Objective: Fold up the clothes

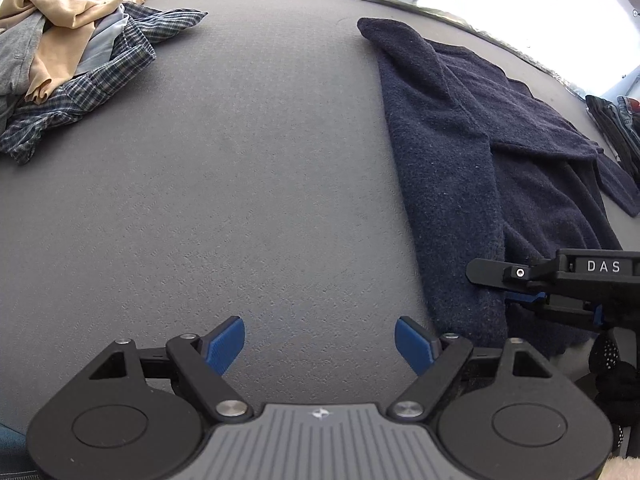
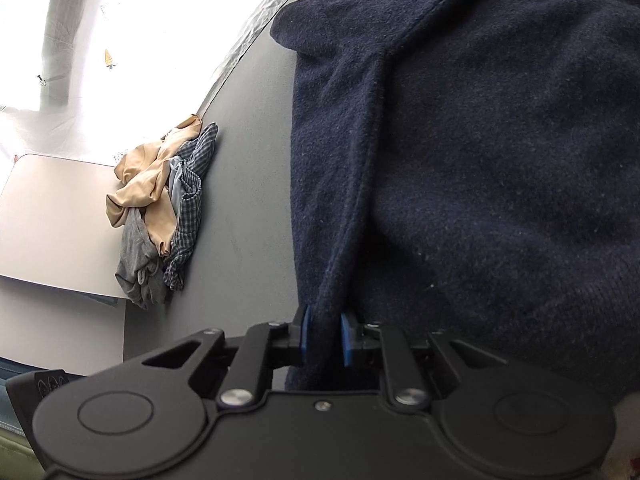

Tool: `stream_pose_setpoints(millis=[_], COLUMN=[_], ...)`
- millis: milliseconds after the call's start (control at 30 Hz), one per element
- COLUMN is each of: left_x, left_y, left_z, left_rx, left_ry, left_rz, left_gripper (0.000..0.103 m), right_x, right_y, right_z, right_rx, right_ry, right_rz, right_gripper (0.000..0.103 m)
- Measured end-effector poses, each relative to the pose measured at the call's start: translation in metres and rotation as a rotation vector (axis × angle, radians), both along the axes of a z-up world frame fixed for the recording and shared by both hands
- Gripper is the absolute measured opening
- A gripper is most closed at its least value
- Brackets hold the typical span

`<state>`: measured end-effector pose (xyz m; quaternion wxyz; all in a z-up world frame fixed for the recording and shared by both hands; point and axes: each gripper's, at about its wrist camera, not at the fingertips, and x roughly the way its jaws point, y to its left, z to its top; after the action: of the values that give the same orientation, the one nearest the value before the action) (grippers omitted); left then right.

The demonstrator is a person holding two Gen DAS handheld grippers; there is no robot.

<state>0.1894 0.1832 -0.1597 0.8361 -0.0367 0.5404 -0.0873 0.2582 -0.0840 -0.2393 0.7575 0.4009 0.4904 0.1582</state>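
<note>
Left wrist view
Left gripper [image 1: 320, 344]: jaws apart, empty, over grey table [image 1: 240, 184].
Navy garment [image 1: 480, 152]: 3 o'clock.
Clothes pile [image 1: 76, 56]: 10 o'clock.

Right wrist view
Right gripper [image 2: 325, 336]: clamped on navy garment [image 2: 480, 160] edge, 6 o'clock.

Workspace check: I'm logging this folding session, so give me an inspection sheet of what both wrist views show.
Surface: grey table, mostly bare in the middle.
Job's things: navy sweater spread out on the right side.
Clutter: heap of crumpled clothes at the far left; folded dark clothes at the far right edge.
Grippers: left claw open over bare table; right claw shut on the sweater's edge.
Cables: nothing seen.
Surroundings: bright window glare beyond; pale board beside the table.
</note>
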Motion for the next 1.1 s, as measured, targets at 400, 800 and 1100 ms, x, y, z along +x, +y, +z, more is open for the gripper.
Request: stream_pose_setpoints(millis=[400,800,1100], left_x=[0.009,0.014,0.021], left_y=[-0.041,-0.102,-0.143], left_z=[0.005,-0.003,-0.019], left_rx=[-0.01,0.029,0.095], left_ry=[-0.019,0.014,0.071], left_rz=[-0.023,0.003,0.036], left_gripper=[0.083,0.083,0.089], right_x=[-0.001,0.004,0.019], right_y=[-0.041,-0.104,-0.121], right_z=[0.019,0.026,0.011], right_rx=[-0.015,-0.069,-0.163], right_ry=[-0.071,-0.076,0.01], right_rz=[-0.01,0.004,0.169], right_gripper=[0.005,0.005,0.014])
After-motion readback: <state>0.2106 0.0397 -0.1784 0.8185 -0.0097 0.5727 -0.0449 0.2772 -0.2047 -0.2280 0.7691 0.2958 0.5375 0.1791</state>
